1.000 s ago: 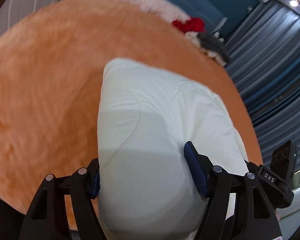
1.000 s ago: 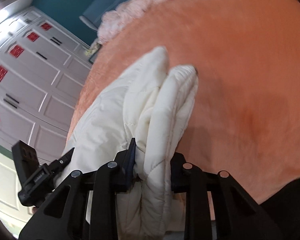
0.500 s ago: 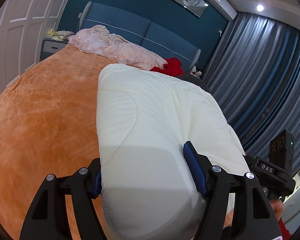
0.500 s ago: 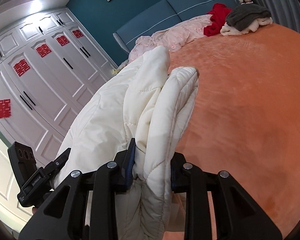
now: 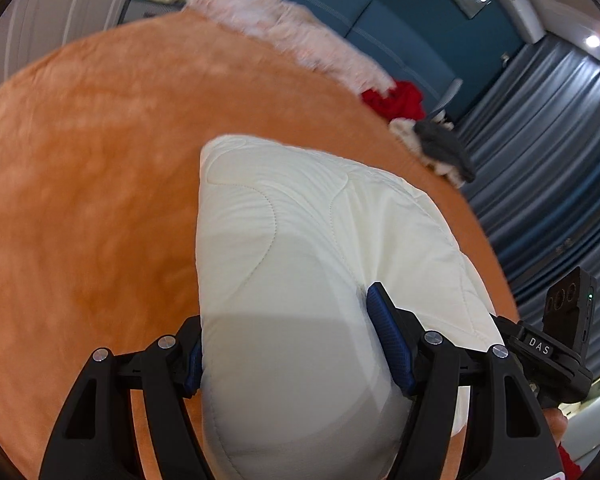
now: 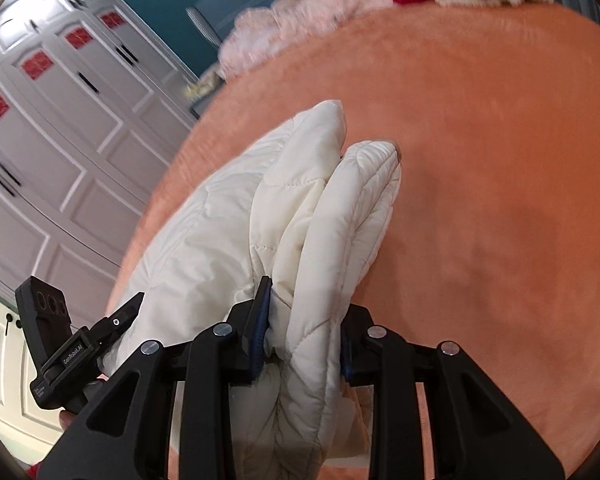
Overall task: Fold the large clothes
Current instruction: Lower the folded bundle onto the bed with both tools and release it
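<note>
Fingers of the left gripper (image 5: pixel 290 348) clamp a wide fold of the cream-white quilted padded coat (image 5: pixel 320 248); right gripper (image 6: pixel 304 326) pinches a narrower bunched fold of it, its jaws having just eased slightly apart. Coat spans both grippers above the orange plush bedspread (image 5: pixel 92 152). At 1 o'clock lie a red garment (image 5: pixel 398 98) and a grey folded garment (image 5: pixel 444 146). No containers visible.

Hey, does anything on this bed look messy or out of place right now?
Yes. Loose clothes are heaped unfolded along the head of the orange bed: a rumpled pink garment, a red one and a grey-and-cream pile. The white quilted jacket is bunched, gripped by both the left gripper and right gripper.
</note>
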`<state>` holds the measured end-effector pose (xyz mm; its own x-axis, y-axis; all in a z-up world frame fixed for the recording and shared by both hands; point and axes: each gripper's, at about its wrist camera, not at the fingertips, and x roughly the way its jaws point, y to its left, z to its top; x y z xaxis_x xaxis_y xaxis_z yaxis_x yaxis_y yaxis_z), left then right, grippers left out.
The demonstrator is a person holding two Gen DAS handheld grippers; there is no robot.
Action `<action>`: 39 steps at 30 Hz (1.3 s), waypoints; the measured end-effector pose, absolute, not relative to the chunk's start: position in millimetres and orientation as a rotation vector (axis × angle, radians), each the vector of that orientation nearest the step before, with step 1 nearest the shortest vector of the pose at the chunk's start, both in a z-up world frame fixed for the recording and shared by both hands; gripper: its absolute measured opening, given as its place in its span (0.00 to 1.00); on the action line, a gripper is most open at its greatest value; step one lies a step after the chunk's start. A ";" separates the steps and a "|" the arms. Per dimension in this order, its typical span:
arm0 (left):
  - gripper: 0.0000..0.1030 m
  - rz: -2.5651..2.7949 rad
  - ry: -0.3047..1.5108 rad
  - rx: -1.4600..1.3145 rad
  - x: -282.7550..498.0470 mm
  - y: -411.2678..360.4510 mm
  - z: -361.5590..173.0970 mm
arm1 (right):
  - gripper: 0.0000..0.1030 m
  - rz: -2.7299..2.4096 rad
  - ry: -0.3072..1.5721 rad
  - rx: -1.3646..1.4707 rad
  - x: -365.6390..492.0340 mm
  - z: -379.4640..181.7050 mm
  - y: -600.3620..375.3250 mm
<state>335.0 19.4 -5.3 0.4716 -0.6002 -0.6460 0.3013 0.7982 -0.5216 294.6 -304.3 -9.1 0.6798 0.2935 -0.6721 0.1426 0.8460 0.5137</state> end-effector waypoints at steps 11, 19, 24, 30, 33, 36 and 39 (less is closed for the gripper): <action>0.71 -0.495 0.936 -0.284 305.3 37.9 -2.4 | 0.55 0.026 0.848 0.635 246.2 -9.9 -327.8; 0.71 -0.303 0.768 -0.027 312.4 5.0 88.3 | 0.35 -0.025 0.746 0.314 255.1 69.4 -287.4; 0.71 -0.239 0.773 0.046 353.3 -49.0 80.2 | 0.34 -0.042 0.745 0.188 320.3 72.6 -248.2; 0.71 -0.179 0.888 0.116 395.6 -81.1 16.6 | 0.34 -0.156 0.841 0.208 375.5 19.9 -256.2; 0.77 -0.166 0.873 0.079 397.1 -79.1 1.0 | 0.40 -0.164 0.844 0.222 378.0 -11.2 -264.8; 0.81 -0.156 0.857 0.068 398.9 -81.9 -9.2 | 0.42 -0.169 0.815 0.245 376.0 -28.9 -268.1; 0.82 -0.142 0.829 0.085 397.8 -88.0 -18.1 | 0.43 -0.178 0.799 0.236 379.1 -39.1 -266.1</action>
